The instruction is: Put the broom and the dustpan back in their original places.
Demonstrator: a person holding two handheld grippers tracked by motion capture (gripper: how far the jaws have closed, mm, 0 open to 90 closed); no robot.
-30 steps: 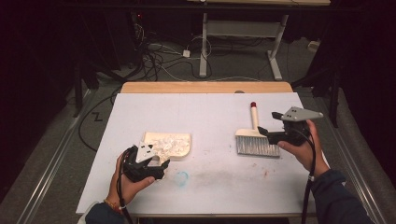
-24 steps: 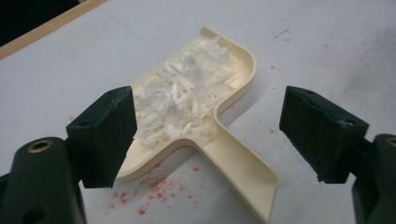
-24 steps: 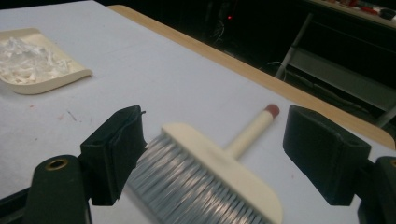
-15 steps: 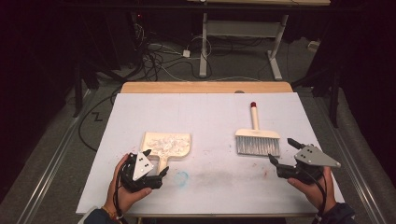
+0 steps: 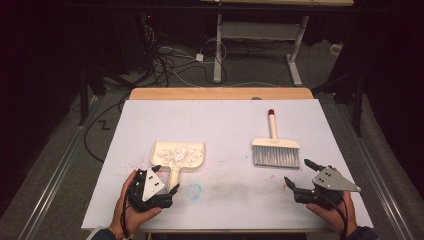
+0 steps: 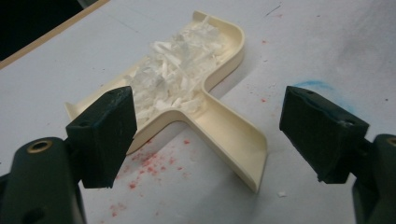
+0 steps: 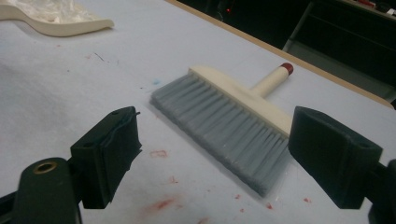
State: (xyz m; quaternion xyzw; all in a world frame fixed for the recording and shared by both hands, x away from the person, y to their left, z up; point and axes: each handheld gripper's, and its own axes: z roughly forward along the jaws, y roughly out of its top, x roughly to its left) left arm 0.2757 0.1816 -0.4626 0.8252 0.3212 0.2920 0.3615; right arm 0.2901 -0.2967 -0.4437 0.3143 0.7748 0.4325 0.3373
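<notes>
High view: the cream dustpan, heaped with white scraps, lies left of centre on the white table, its handle pointing to 6 o'clock. The left gripper sits just at 7 o'clock of that handle, jaws spread wide and empty, apart from it; in the left gripper view the handle end lies between the jaws, farther out. The grey-bristled brush lies right of centre, its red-tipped handle towards 12 o'clock. The right gripper rests at 5 o'clock of the brush, released, holding nothing.
</notes>
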